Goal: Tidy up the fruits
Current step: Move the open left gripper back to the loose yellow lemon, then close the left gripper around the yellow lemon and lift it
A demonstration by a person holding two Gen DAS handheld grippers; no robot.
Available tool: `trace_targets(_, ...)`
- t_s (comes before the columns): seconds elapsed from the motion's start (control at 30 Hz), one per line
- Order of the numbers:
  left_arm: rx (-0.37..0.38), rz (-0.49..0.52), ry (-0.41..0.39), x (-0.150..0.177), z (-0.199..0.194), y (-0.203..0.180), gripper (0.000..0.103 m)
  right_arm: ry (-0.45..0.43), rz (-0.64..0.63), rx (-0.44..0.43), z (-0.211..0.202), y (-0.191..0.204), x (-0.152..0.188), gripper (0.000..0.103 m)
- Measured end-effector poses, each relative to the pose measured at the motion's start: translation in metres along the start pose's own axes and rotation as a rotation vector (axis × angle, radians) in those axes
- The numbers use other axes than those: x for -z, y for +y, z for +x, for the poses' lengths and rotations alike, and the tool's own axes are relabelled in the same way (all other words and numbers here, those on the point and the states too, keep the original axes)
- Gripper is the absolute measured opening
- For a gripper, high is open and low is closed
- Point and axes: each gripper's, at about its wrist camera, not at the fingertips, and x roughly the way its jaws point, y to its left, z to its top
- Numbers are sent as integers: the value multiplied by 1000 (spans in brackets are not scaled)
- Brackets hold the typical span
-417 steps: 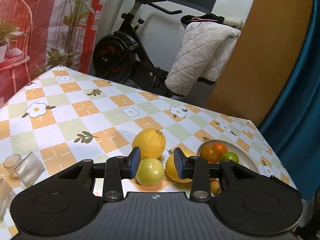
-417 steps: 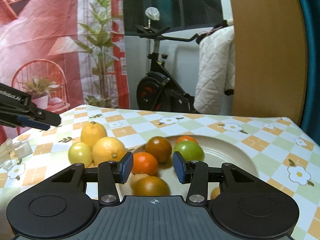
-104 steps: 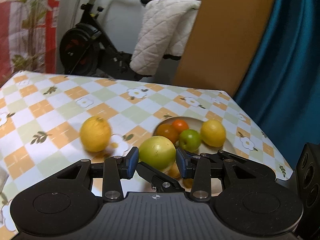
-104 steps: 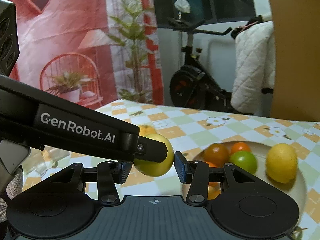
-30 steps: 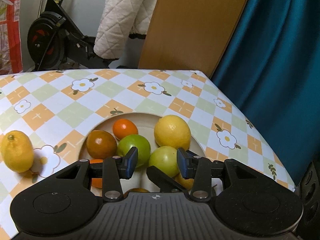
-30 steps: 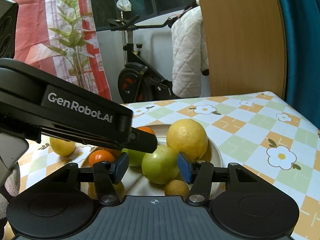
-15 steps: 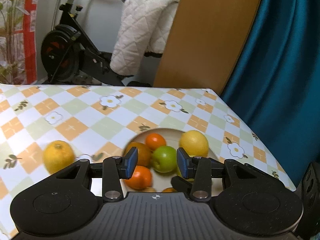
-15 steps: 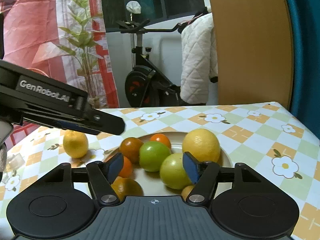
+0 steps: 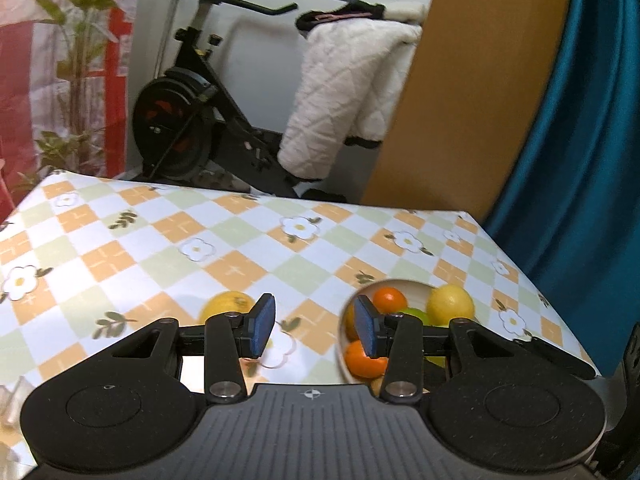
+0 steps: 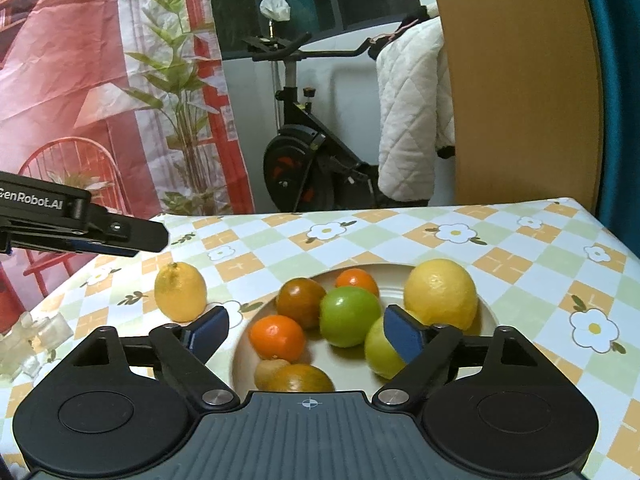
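gathering fruit onto the plate (image 10: 490,316) seemed nearly done: one lemon (image 10: 181,297) lay on the tablecloth (image 10: 400,236) at nine o'clock of the plate, apart from it. the right gripper (image 10: 306,332) hung over the plate, its jaws opening and empty, a pale green fruit (image 10: 380,350) just behind its right pad. the left gripper (image 9: 311,330) was opening too, nothing between its pads, the lemon at its ten o'clock. next it likely had to straddle that smooth, rounded, roll-prone fruit on slick checkered vinyl.
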Motion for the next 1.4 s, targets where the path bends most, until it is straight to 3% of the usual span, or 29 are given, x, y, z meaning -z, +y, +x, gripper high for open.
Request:
trace_targets(0.13,-26,-14,-24,-2,-5,11,51,0,-12,-2,1,11,-6,90)
trace_targets(0.37,-55,-30,-56,-3,-9,23,52,5,-48,-10,10,29,-16,89)
trace_targets(0.8,-101,3,-77,-5,-14,36,52,43,-88,-32,34,59,-31,79)
trace_targets(1.17,-129,-33,-87,-5,-15,52,52,71,-141,-57,53,79,-36,71)
trace_targets(1.4,-90,-49,-53,-5,-11,59,52,92,-195,-83,68,92,-37,68)
